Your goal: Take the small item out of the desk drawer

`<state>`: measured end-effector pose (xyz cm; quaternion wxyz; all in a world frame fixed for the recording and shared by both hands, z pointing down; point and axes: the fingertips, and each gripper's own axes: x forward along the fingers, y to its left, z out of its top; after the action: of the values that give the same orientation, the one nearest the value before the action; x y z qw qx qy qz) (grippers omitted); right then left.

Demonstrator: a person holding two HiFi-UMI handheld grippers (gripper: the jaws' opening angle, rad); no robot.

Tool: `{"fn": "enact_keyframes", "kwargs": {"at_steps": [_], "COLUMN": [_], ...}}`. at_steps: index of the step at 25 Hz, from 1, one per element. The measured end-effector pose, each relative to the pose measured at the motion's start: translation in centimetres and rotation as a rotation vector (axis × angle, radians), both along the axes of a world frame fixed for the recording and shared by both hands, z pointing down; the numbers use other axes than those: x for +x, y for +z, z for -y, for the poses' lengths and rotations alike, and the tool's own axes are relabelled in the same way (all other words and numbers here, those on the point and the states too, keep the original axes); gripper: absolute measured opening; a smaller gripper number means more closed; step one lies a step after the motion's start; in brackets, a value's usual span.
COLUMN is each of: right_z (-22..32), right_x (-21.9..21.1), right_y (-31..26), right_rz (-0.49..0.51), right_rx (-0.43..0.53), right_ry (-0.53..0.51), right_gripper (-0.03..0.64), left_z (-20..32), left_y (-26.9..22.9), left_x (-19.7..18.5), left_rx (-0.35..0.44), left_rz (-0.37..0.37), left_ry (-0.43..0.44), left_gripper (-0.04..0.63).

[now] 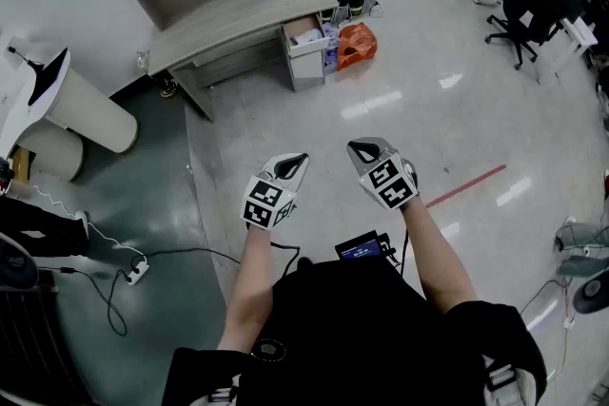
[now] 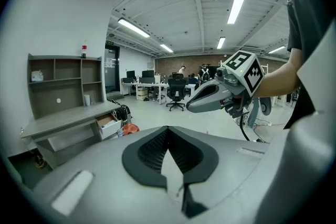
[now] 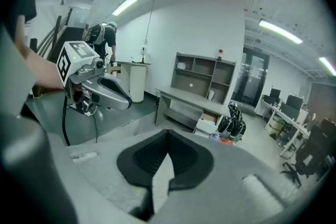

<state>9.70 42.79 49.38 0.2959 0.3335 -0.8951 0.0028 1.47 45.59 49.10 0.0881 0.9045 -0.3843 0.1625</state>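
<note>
Both tongs pressed together, empty: left gripper, right gripper. Drawer open, well apart; item indistinct, likely light, so pinch its middle.

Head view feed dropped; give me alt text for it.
A person holds the left gripper and right gripper out over glossy floor, both shut and empty. Well ahead stands a grey desk with its drawer pulled open, an orange bag beside it.

Closed jaws, open desk drawer beyond
</note>
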Motion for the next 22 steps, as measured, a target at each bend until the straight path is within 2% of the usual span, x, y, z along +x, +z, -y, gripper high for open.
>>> {"fn": "enact_keyframes", "kwargs": {"at_steps": [10,15,22], "right_z": [0.4,0.5,0.4], "right_x": [-0.2,0.0,0.3], "right_y": [-0.3,-0.3,0.1], "right_rz": [0.009,0.055,0.059], "right_rx": [0.007,-0.016,-0.029], "right_ry": [0.005,0.027,0.028], "right_gripper": [0.000,0.000,0.000], "left_z": [0.4,0.6,0.3], "left_y": [-0.2,0.2,0.8], "left_x": [0.3,0.6,0.9], "left_rx": [0.007,0.000,-0.019], "left_rz": [0.008,0.004,-0.013], "left_ry": [0.000,0.003,0.008], "left_gripper": [0.000,0.000,-0.002]}}
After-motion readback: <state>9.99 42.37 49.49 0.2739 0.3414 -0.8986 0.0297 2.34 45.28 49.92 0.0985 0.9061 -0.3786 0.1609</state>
